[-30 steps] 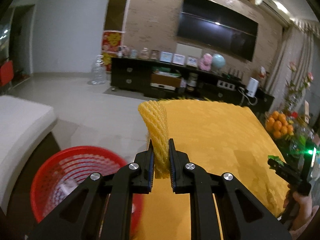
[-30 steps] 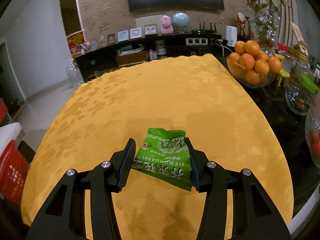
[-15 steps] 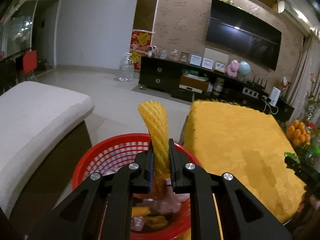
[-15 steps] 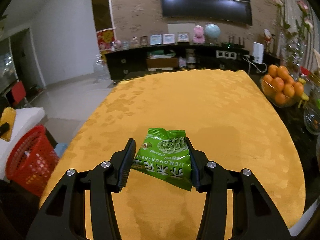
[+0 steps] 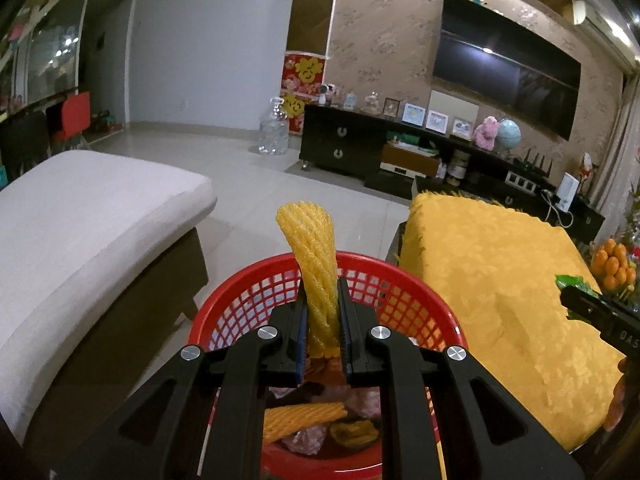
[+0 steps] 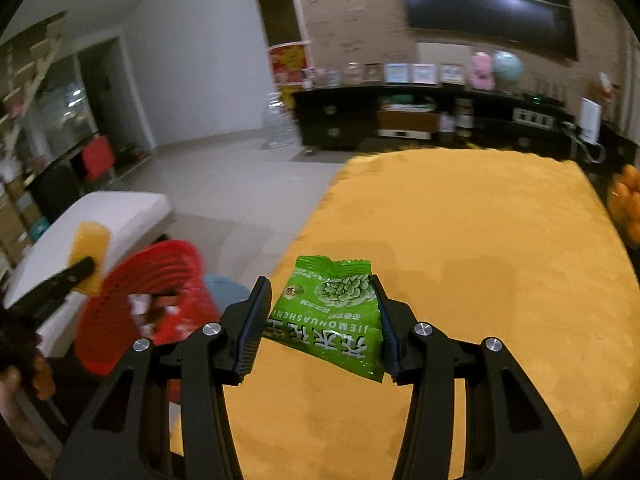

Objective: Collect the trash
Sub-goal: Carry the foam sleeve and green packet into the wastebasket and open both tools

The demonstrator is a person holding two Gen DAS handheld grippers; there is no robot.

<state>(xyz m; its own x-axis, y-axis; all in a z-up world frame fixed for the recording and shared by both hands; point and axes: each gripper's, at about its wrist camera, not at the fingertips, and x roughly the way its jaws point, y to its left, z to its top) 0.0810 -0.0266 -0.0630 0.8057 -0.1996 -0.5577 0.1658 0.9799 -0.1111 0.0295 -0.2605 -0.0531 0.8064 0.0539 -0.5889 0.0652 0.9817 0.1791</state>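
Left hand-held gripper [image 5: 322,322] clamped on a yellow foam net sleeve [image 5: 312,264]; right hand-held gripper [image 6: 320,330] clamped on a green snack packet [image 6: 336,312].

Left wrist view: the sleeve stands upright between the pads, directly above the red mesh basket [image 5: 400,292], which holds other wrappers at 6 o'clock. Right wrist view: the packet is held by its side edges above the yellow tabletop [image 6: 500,248]. The basket sits at 9 o'clock, off the tabletop edge, beside a white bench [image 5: 80,208].
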